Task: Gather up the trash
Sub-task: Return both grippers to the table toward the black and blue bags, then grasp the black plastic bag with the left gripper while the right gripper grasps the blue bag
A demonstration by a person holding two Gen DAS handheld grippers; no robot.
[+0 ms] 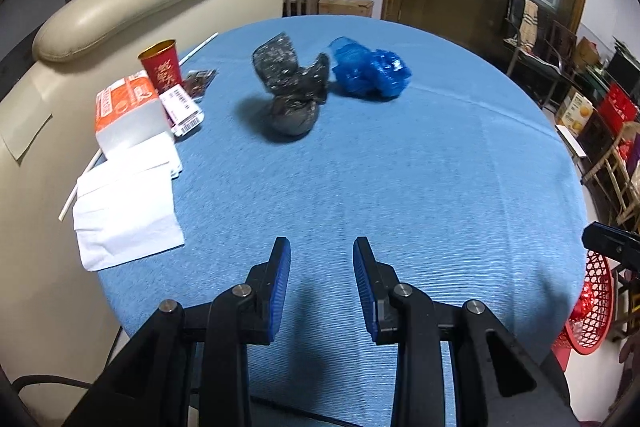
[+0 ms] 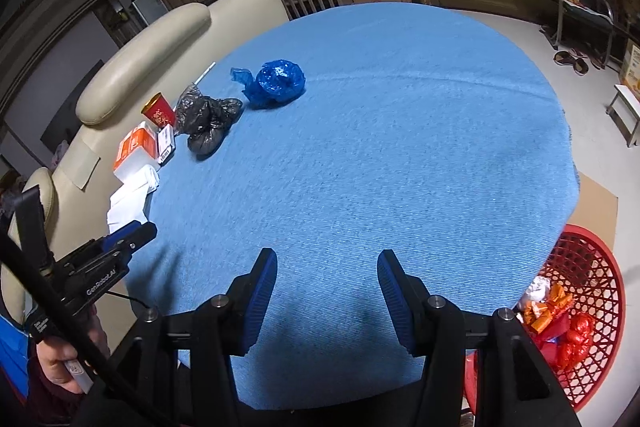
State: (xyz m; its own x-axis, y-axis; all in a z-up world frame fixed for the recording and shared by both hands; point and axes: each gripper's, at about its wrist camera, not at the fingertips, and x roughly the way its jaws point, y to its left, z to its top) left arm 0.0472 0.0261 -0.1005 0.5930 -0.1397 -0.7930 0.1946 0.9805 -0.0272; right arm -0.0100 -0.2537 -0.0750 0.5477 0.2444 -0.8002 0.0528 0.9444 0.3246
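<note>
A crumpled black plastic bag (image 1: 291,89) (image 2: 206,121) and a crumpled blue plastic bag (image 1: 370,69) (image 2: 276,83) lie on the far part of the round blue table (image 1: 400,187) (image 2: 380,155). My left gripper (image 1: 322,247) is open and empty, low over the table's near side, well short of both bags. My right gripper (image 2: 327,259) is open and empty over the near edge. The left gripper also shows in the right wrist view (image 2: 134,231). A red mesh bin (image 2: 580,319) (image 1: 592,307) with orange and red trash stands on the floor at the right.
At the table's left edge are a red paper cup (image 1: 162,65) (image 2: 159,111), an orange-and-white tissue pack (image 1: 128,115) (image 2: 136,151), white tissues (image 1: 124,215), small packets (image 1: 186,107) and a straw (image 1: 198,49). A cream sofa (image 1: 100,7) stands behind the table.
</note>
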